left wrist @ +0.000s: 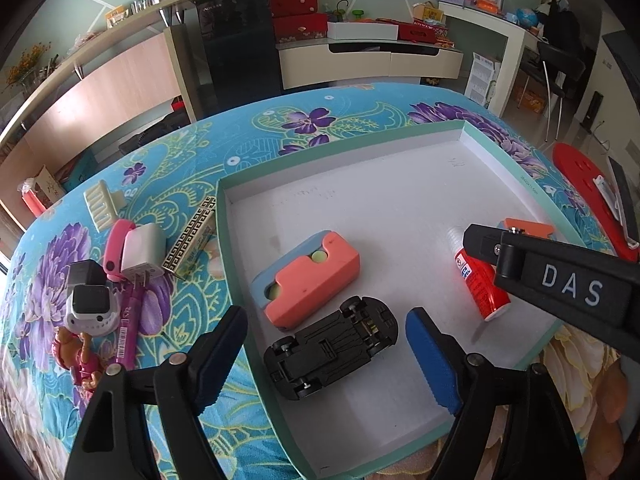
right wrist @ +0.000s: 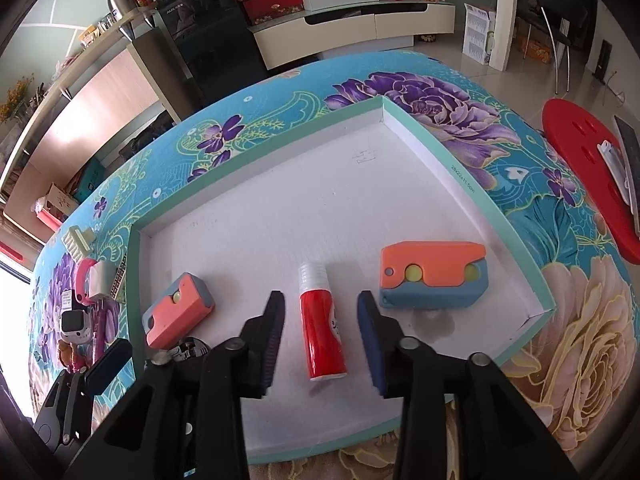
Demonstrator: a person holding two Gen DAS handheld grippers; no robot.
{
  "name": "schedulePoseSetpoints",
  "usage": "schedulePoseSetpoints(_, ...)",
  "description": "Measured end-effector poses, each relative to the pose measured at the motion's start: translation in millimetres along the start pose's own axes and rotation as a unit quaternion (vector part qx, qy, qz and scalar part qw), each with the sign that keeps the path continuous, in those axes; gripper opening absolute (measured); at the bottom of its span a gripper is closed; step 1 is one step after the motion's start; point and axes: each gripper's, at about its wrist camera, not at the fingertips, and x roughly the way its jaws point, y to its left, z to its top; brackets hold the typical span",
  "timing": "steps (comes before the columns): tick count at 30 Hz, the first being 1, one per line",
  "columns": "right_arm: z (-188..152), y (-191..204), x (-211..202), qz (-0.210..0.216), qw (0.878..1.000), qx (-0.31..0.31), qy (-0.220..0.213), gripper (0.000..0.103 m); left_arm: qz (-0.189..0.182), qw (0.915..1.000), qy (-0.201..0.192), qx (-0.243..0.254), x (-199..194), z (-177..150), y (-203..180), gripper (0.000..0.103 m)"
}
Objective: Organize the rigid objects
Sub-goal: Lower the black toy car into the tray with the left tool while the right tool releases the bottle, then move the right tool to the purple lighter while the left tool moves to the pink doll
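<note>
Lying lengthwise, white cap away, glue bottle (right wrist: 321, 328) sits between open, empty right jaws.

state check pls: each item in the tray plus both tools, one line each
toy car: in tray, upside down, wheels up.
red tube: lying flat in tray, capped, ungripped.
left orange-blue block: flat in tray beside the car.
right orange-blue block: flat near tray's right wall.
left tool: open, over the car.
right tool: open, straddling the tube.
</note>
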Motion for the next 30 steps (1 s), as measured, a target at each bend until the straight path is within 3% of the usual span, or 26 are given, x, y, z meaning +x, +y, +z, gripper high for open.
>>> schedulePoseSetpoints(2, 0, 1, -4, -0.001, 1.000, -0.002, -0.009, 0.050, 0.003, 1.0000, -0.003, -0.004, -3, 0, 4, 0.085)
schedulePoseSetpoints(6, 2, -2, -7, -0.002, 1.000, 0.006, -0.019, 0.051, 0.020, 0.9996, -0.009, -0.019, -7, 1, 20, 0.101)
schedulePoseSetpoints(13, 3, -9, -4, -0.011, 1.000, 0.022, -0.017, 0.055, 0.050, 0.9965, -0.019, -0.065, -15, 1, 56, 0.103)
schedulePoseSetpoints(19, 3, -9, -4, -0.009, 0.999, 0.028, -0.023, 0.069, 0.077, 0.9908, -0.019, -0.110, -14, -4, 86, 0.103)
schedulePoseSetpoints(23, 3, -5, -2, -0.011, 0.999, 0.022, -0.027, 0.070, 0.093, 0.9863, -0.015, -0.136, -15, -8, 102, 0.103)
schedulePoseSetpoints(26, 3, 0, 0, -0.011, 0.999, 0.015, -0.028, 0.083, 0.101, 0.9834, -0.014, -0.150, -17, -11, 112, 0.103)
schedulePoseSetpoints(30, 3, 9, 0, -0.008, 0.999, 0.003, -0.036, 0.084, 0.106, 0.9796, -0.017, -0.170, -21, -13, 127, 0.103)
